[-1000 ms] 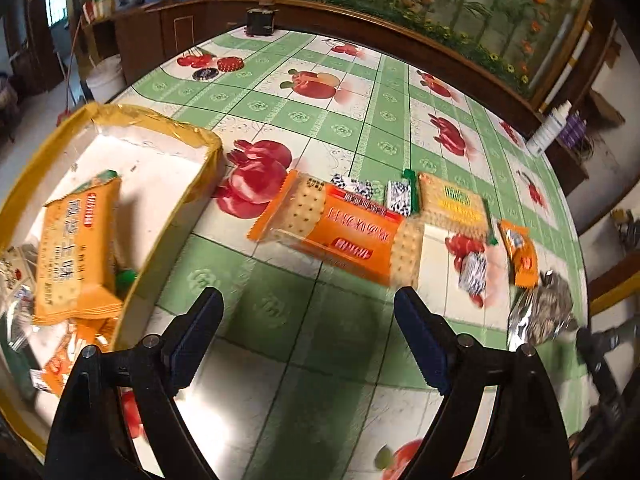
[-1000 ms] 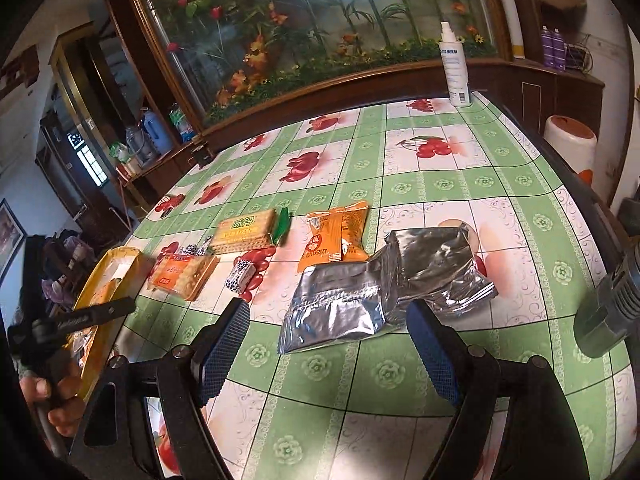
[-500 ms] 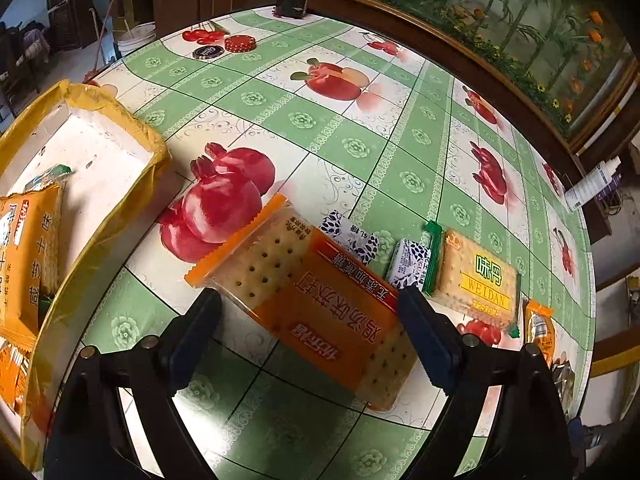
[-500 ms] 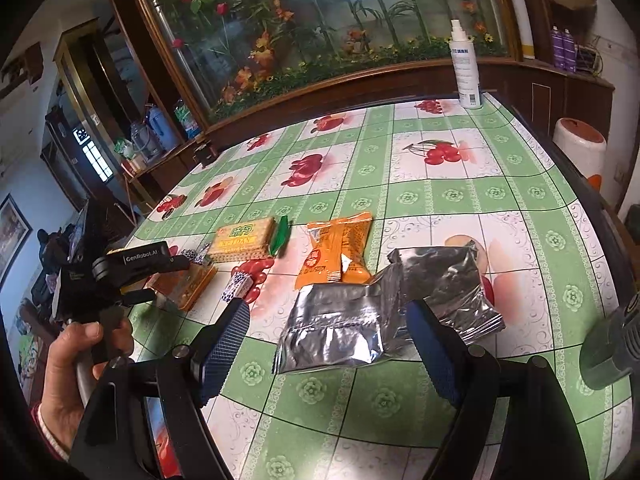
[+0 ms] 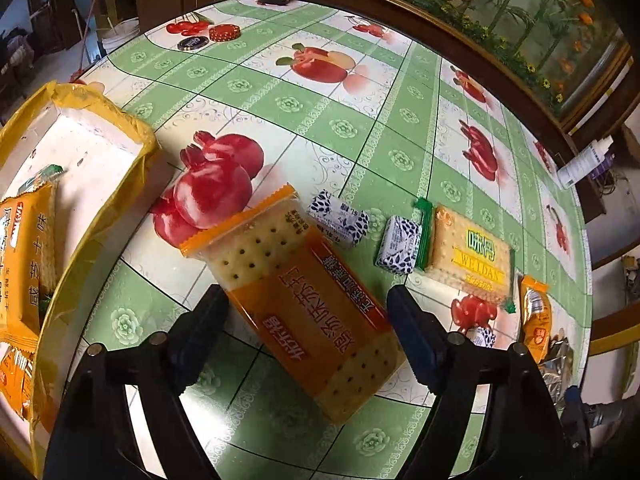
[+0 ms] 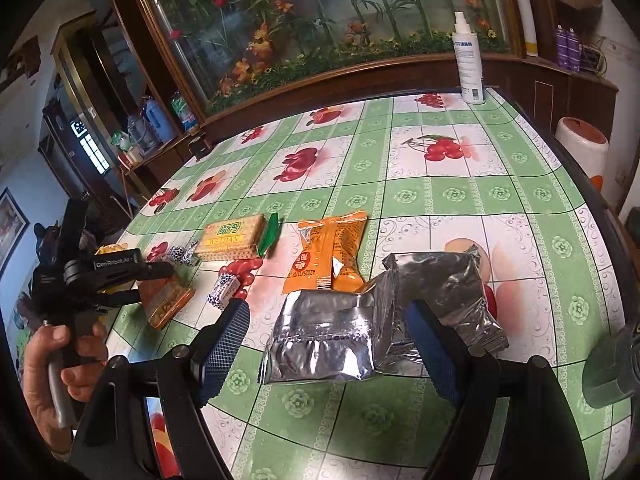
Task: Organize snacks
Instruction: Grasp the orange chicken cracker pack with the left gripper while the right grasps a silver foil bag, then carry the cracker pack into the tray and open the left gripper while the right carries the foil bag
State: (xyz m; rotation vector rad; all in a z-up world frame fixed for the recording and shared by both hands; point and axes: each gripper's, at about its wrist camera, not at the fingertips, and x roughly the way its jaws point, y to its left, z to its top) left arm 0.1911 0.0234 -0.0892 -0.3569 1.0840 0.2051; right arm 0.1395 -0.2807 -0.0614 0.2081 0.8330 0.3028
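My left gripper is open, its fingers on either side of the near half of an orange cracker pack lying on the table; the pads do not touch it. The same pack shows in the right wrist view under the left gripper. A yellow tray at the left holds orange snack packs. My right gripper is open and empty, just above two silver foil bags. An orange pouch and a yellow cracker pack lie beyond.
Small blue-and-white wrapped candies lie between the cracker packs. A white spray bottle stands at the table's far edge. Two round lids lie at the far left. The table edge runs along the right.
My left gripper has moved forward from beside the tray until its open fingers flank the orange cracker pack. My right gripper has edged slightly closer to the silver bags.
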